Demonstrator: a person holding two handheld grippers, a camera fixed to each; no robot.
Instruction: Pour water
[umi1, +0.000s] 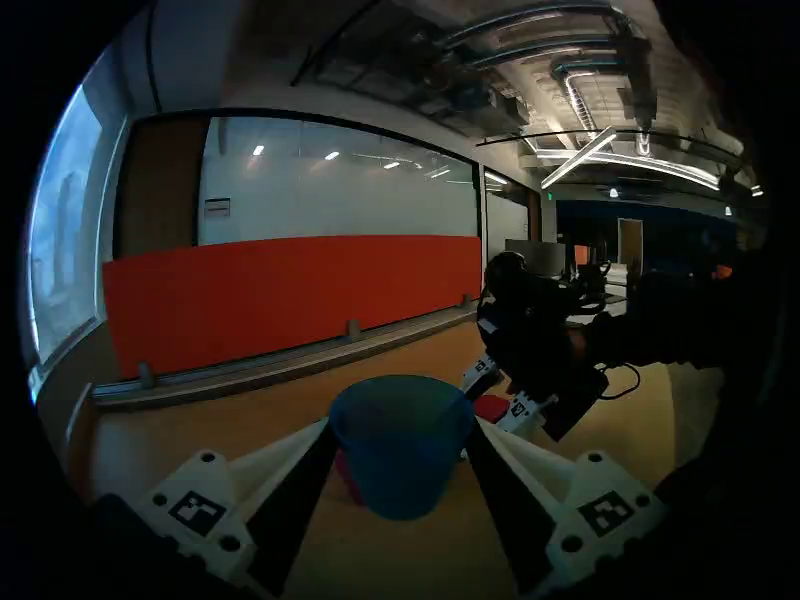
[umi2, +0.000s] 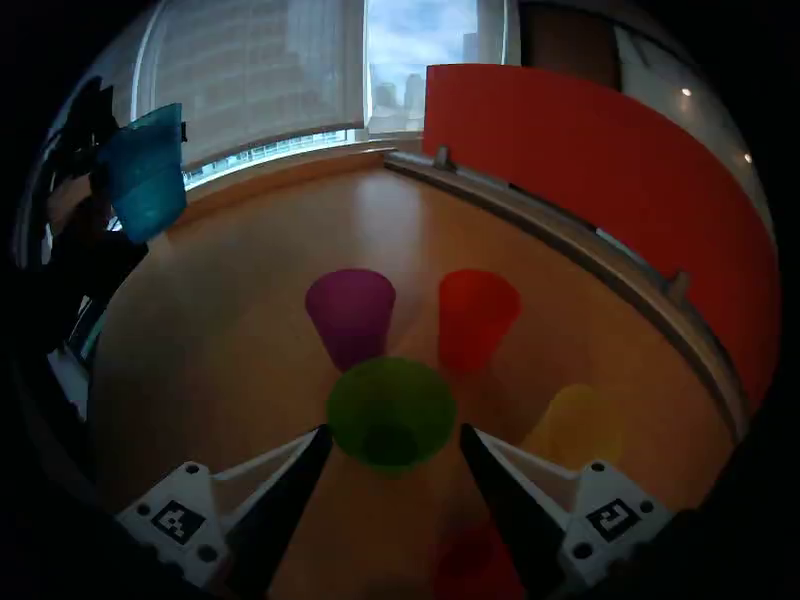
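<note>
You are holding the translucent blue plastic cup (umi1: 402, 462) aloft over the wooden table (umi1: 250, 420), the left gripper (umi1: 402, 428) clamping its 2 fingers on it. The right gripper (umi2: 393, 430) is flanking the translucent green plastic cup (umi2: 390, 410) (pressing or merely touching, I cannot tell). No water is showing, so pouring is probably lying ahead. The wall notice (umi1: 217, 208) is too small to read.
</note>
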